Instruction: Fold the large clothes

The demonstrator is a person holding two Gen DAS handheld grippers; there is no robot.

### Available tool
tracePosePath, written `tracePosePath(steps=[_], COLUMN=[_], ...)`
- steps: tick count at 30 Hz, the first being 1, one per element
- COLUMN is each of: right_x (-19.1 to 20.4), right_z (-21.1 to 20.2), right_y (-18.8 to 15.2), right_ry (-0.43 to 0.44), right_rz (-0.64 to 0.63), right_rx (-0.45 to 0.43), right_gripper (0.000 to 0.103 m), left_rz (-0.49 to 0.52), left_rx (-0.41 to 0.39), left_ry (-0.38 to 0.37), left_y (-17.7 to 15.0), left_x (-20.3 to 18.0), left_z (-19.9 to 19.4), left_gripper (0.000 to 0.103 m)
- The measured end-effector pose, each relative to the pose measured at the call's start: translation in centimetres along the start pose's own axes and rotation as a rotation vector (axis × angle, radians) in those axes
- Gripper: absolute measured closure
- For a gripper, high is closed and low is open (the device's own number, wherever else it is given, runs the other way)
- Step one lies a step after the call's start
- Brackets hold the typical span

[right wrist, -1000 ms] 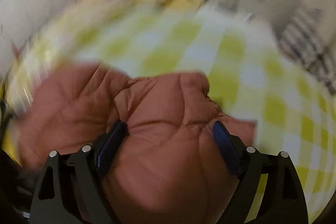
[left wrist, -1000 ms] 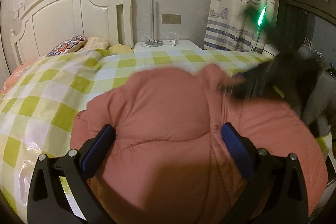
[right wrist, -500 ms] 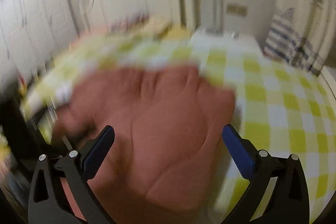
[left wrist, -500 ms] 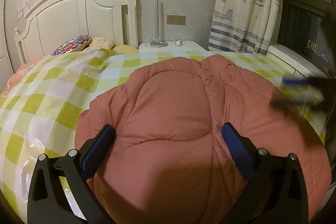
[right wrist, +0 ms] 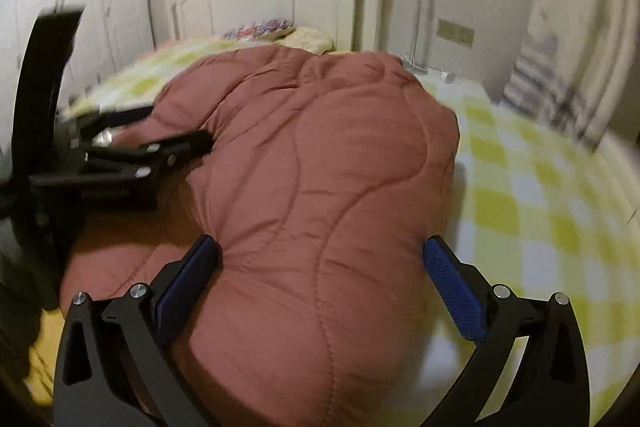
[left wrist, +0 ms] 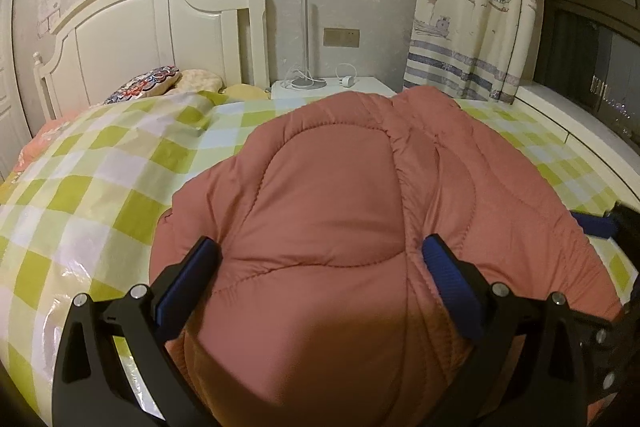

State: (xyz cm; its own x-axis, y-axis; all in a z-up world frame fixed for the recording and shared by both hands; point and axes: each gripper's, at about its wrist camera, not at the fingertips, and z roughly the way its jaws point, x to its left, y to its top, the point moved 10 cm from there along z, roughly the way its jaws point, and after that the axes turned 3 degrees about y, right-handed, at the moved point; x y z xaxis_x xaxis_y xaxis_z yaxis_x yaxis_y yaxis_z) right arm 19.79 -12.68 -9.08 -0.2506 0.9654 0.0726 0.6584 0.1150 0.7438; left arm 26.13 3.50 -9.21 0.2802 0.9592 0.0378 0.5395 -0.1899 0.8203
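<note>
Right gripper [right wrist: 320,275] has swung clear off the quilted pink jacket [left wrist: 340,219], jaws now spread wide, gripping nothing. Left gripper [left wrist: 320,275] unmoved, jaws spread over the bundle (pads beside the fabric, no pinch). Jacket sits folded on the checked bedspread [left wrist: 100,179]; fold likely done.

One quilted pink coat [left wrist: 340,227] on one checked bed [left wrist: 100,187]; two grippers — left gripper [left wrist: 320,259], right gripper [right wrist: 320,259]; one headboard [left wrist: 132,39]; one curtain [left wrist: 472,7]; one nightstand [left wrist: 328,85].
</note>
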Motion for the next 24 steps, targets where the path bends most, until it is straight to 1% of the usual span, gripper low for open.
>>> tracePosePath(steps=[1,3,6,8,10,11,12,13,14,15,16,17,18,20,22,24], right_x=[-0.2,-0.1,0.3,0.3,0.4,0.5,0.5,0.5,0.5,0.6,0.6,0.9,0.9,1.1,1.0,1.0], right_z=[0.1,0.0,-0.3,-0.4,-0.5,-0.6,-0.6,-0.7,-0.7,-0.8,-0.8,-0.8,-0.8,-0.7,-0.7,-0.7], right_y=[-0.1,0.0,-0.2,-0.3,-0.4,-0.4,-0.5,-0.5,-0.5,-0.5,-0.5,-0.5,-0.5,-0.5,-0.5,-0.5], right_ry=[0.011,-0.013,-0.05,-0.064,-0.068,-0.071,-0.075,-0.079,-0.081,-0.081,-0.077,-0.071,-0.077,-0.093,-0.087,-0.086], right_rz=[0.019,-0.003,-0.012,-0.015,-0.014,-0.017,-0.021,-0.025,-0.027,-0.027,-0.023,-0.017,-0.017,-0.032,-0.03,-0.027], right_rx=[0.002,0.001,-0.007,-0.015,-0.021,-0.024,-0.025,-0.026,-0.028,-0.03,-0.034,-0.037,-0.034,-0.035,-0.034,-0.033], right_gripper=[0.004,0.004,0.004,0.004,0.004,0.004,0.004,0.004,0.004,0.004,0.004,0.004,0.004,0.004,0.004,0.004], left_rz=[0.001,0.006,0.031,0.029,0.013,0.01,0.004,-0.004,-0.015,-0.019,-0.008,0.003,-0.004,-0.021,0.017,0.011], left_rx=[0.0,0.014,0.082,0.072,0.03,0.021,0.027,0.05,0.086,0.147,0.187,0.203,0.183,0.166,0.144,0.138], left_ry=[0.003,0.005,0.031,0.064,0.078,0.088,0.127,0.159,0.187,0.23,0.252,0.242,0.223,0.236,0.267,0.259], left_y=[0.1,0.1,0.8,2.3,4.5,5.2,5.8,5.9,5.6,4.5,3.3,2.3,1.8,1.9,1.8,1.7], left_x=[0.0,0.0,0.0,0.3,0.8,1.1,1.9,2.6,3.4,4.4,4.8,4.9,5.0,5.5,5.4,5.3], left_z=[0.0,0.1,-0.3,-1.5,-2.8,-2.9,-2.4,-1.6,-0.3,1.9,3.7,5.1,5.6,5.1,4.8,4.7], left_gripper=[0.002,0.002,0.002,0.002,0.002,0.002,0.002,0.002,0.002,0.002,0.002,0.002,0.002,0.002,0.002,0.002])
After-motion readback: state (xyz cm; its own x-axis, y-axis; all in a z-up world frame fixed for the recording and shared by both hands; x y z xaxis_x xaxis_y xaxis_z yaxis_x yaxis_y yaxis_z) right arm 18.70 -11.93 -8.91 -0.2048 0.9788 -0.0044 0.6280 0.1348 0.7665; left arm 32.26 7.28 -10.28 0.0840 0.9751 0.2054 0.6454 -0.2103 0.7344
